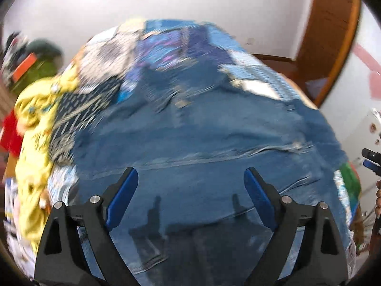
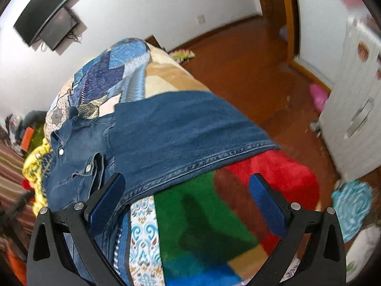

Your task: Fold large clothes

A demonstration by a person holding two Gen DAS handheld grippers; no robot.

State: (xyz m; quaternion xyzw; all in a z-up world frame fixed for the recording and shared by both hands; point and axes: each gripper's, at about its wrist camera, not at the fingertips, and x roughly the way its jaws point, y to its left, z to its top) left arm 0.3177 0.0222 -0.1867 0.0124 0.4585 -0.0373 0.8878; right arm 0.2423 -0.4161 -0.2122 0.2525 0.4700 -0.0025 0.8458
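A large blue denim shirt [image 1: 190, 143] lies spread over the bed; it also shows in the right wrist view [image 2: 166, 133], with snap buttons and a cuff at its left and its stitched hem running to the bed's right edge. My left gripper [image 1: 190, 186] is open and empty, just above the denim. My right gripper [image 2: 188, 190] is open and empty over the hem, its left finger next to the cloth. The right gripper's tips show at the far right of the left wrist view [image 1: 371, 159].
The bed carries a blue patchwork quilt [image 2: 112, 69] and a red, green and blue blanket [image 2: 214, 214]. A yellow garment [image 1: 35, 131] and other clothes are piled at the left. The wooden floor [image 2: 250, 71], a white cabinet [image 2: 357, 119] and a door frame [image 1: 328, 35] lie to the right.
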